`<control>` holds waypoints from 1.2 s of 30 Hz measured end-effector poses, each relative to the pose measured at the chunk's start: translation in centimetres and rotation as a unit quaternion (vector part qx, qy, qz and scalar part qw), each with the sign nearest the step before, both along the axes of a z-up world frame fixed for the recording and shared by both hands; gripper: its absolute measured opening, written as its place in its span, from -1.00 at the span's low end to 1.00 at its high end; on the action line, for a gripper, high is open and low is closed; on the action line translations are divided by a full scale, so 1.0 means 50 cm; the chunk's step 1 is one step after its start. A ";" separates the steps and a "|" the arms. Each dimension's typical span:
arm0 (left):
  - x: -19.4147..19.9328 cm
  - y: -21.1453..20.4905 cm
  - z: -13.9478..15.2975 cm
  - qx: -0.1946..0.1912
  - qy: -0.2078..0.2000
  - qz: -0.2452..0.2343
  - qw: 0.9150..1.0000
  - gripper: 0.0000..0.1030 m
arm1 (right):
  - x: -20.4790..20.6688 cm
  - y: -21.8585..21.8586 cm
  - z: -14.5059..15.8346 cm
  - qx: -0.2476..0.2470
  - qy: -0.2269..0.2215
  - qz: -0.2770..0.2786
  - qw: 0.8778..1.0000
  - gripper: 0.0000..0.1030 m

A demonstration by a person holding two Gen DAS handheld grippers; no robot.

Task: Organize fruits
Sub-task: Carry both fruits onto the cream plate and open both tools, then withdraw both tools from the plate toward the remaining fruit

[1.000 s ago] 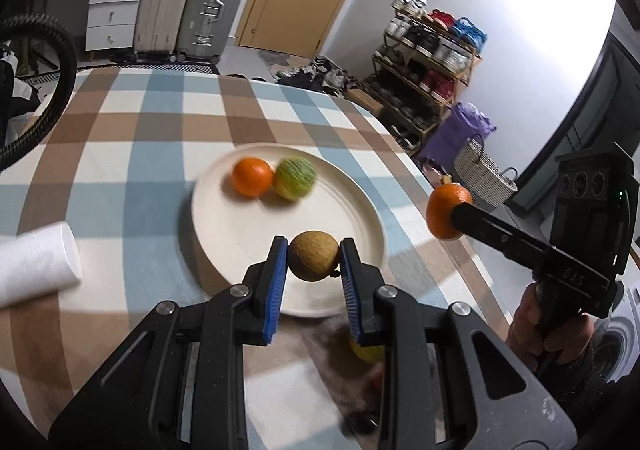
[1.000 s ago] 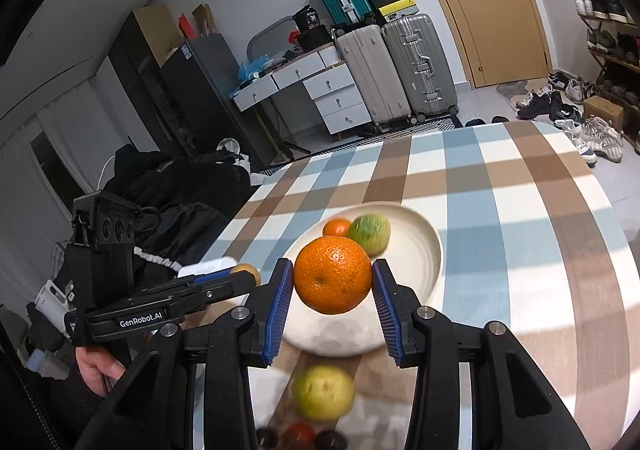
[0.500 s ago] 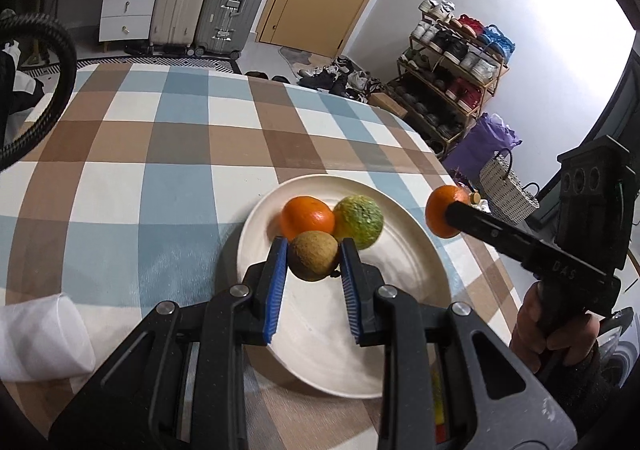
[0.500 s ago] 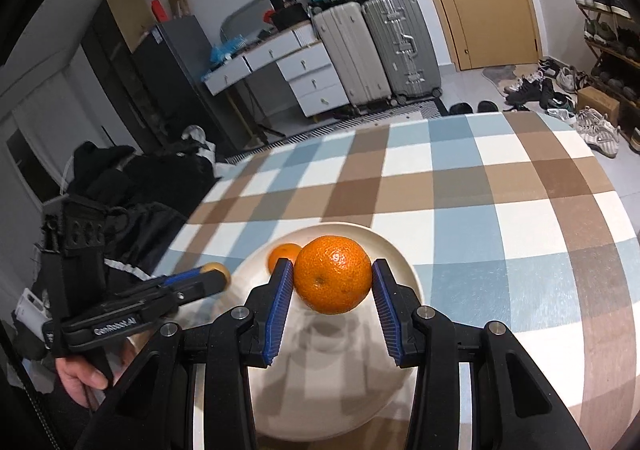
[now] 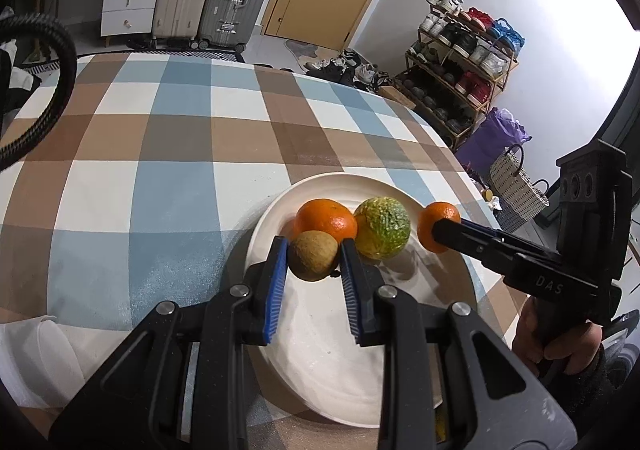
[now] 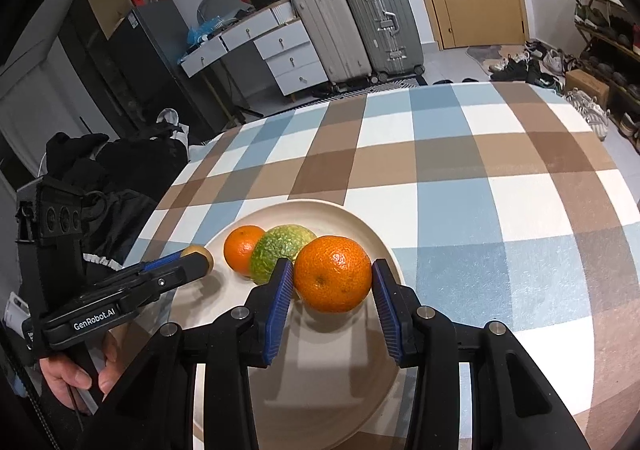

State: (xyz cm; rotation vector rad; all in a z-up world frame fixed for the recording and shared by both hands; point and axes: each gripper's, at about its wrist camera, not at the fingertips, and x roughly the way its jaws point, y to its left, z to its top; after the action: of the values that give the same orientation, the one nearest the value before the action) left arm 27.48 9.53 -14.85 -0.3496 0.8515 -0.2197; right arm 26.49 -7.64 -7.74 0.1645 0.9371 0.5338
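A cream plate (image 5: 320,350) on the checked tablecloth holds a small orange (image 5: 326,219) and a green-yellow fruit (image 5: 382,228), side by side. My left gripper (image 5: 313,264) is shut on a brown kiwi (image 5: 313,256), low over the plate just in front of that orange. From the right, my right gripper (image 5: 438,228) reaches in, held by a hand. In the right wrist view that gripper (image 6: 332,282) is shut on a large orange (image 6: 333,273), low over the plate (image 6: 320,390) beside the green-yellow fruit (image 6: 276,254). The left gripper (image 6: 198,256) carries the kiwi at the plate's left rim.
A white roll (image 5: 24,354) lies on the cloth at the near left. A black hose (image 5: 60,61) curves over the table's left edge. Something yellow (image 5: 440,422) shows under my right finger near the plate. Suitcases, drawers and a shoe rack stand beyond the table.
Both grippers have moved forward over the plate and come down with their fruit. The kiwi now sits close to the small orange, and the large orange is beside the green-yellow fruit.
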 end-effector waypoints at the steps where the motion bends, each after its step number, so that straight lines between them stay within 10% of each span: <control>1: 0.000 0.001 -0.002 0.000 0.002 0.001 1.000 -0.54 | 0.000 0.002 0.000 -0.002 -0.001 0.000 1.000 -0.20; 10: 0.007 -0.004 -0.001 0.004 -0.001 0.007 1.000 -0.51 | 0.008 0.008 -0.002 0.000 0.002 -0.005 1.000 -0.04; 28: -0.143 -0.014 0.107 0.021 -0.042 0.036 0.998 0.40 | -0.177 -0.076 0.161 0.039 -0.096 -0.039 0.994 0.86; 36: -0.248 -0.060 0.163 0.043 -0.071 0.039 0.996 0.67 | -0.287 -0.093 0.191 0.034 -0.120 -0.045 0.991 0.96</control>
State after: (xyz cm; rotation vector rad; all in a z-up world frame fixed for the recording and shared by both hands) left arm 15.07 6.52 -6.71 -0.2819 0.7038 -0.1333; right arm 12.16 -12.28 1.82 0.1981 0.6739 0.4893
